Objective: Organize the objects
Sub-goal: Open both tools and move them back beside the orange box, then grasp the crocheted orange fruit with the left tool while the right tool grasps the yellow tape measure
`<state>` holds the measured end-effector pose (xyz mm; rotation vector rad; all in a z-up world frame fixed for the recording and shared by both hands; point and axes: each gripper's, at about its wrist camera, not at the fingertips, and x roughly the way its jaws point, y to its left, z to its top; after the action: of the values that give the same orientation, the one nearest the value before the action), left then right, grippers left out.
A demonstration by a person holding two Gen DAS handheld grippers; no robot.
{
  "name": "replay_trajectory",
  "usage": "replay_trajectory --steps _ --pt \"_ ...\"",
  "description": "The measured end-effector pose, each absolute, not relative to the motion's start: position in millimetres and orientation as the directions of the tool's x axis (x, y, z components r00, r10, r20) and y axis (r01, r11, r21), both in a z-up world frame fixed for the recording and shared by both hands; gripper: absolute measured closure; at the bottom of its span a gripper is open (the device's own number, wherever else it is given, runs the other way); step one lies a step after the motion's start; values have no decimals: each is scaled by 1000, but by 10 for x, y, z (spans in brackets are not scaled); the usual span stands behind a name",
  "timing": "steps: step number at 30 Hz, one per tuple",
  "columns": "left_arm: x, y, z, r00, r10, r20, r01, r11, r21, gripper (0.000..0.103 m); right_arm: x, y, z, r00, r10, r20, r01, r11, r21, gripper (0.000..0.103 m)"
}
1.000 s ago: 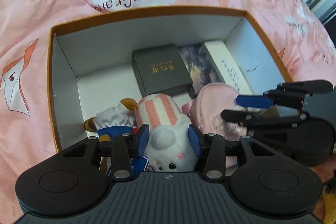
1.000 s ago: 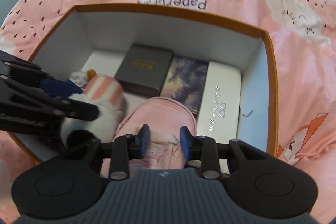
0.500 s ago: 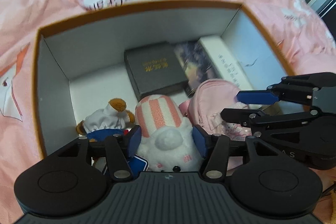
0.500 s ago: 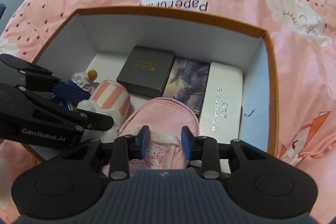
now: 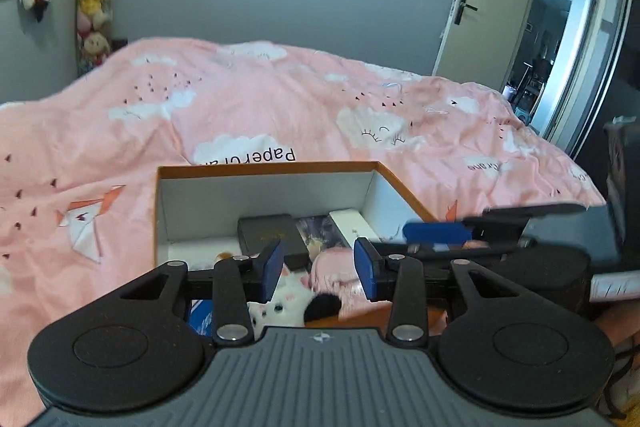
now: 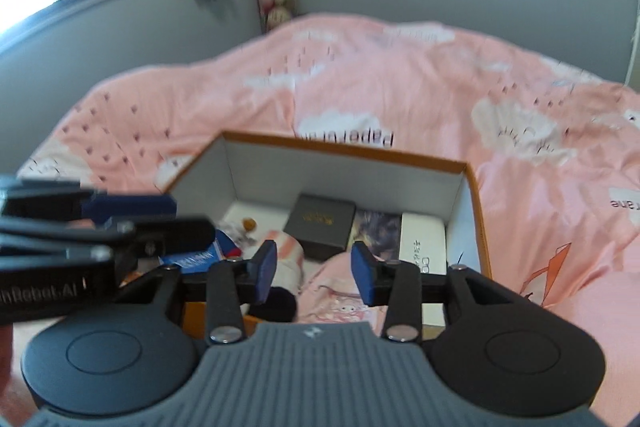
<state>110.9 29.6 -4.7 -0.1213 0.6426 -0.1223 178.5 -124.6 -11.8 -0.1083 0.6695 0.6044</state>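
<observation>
— Left wrist view: our left gripper [image 5: 318,263] hangs above the box's near edge, jaws apart and closing on nothing; the white plush [image 5: 280,301] lies below them inside the box [image 5: 264,169].

— Ours on the right, the right gripper [image 6: 314,269], has jaws apart and opening, nothing gripped; the pink bag [image 6: 340,291] lies beneath.

— Farther in, we see a dark case [image 6: 322,227] near the box's far wall, a white case [image 6: 424,247] along its right wall.

— The box sits on the pink bedspread [image 5: 280,99].
</observation>
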Motion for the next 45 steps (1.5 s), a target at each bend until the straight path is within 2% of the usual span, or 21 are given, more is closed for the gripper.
replay_trajectory --steps 2,6,8,15,19,22,24,28,30,35,45 --pt "987 286 -58 796 -137 -589 75 989 -130 58 1624 -1272 -87 652 494 -575 -553 829 86 56" --pt "784 329 -138 788 -137 -600 65 988 -141 58 1319 -1282 -65 697 492 -521 -542 838 66 44" --pt "709 399 -206 776 -144 -614 61 986 -154 58 1206 -1271 -99 697 500 -515 -543 836 78 44" --pt "493 639 -436 730 -104 -675 -13 986 -166 58 949 -1074 -344 670 491 -557 -565 824 47 44" --pt "458 786 -549 707 -94 -701 -59 980 -191 58 895 -909 -531 618 486 -618 -593 805 40 44" --pt "425 905 -660 679 -115 -725 -79 970 -228 58 879 -815 -682 583 474 -660 -606 794 35 46" --pt "407 985 -741 657 -153 -739 -83 959 -272 58 893 -787 -746 562 473 -679 -611 790 44 56" --pt "431 1032 -902 612 -167 -773 -101 953 -286 57 941 -755 -857 533 462 -709 -606 793 61 63" --pt "451 1011 -947 599 -166 -783 -94 957 -275 51 974 -738 -899 516 458 -724 -607 792 68 69" --pt "514 899 -1006 576 -179 -798 -40 968 -247 45 1018 -732 -961 491 463 -738 -609 788 89 69" --pt "689 818 -1240 520 -167 -838 -32 976 -214 46 1115 -818 -1057 469 460 -754 -571 809 139 68"
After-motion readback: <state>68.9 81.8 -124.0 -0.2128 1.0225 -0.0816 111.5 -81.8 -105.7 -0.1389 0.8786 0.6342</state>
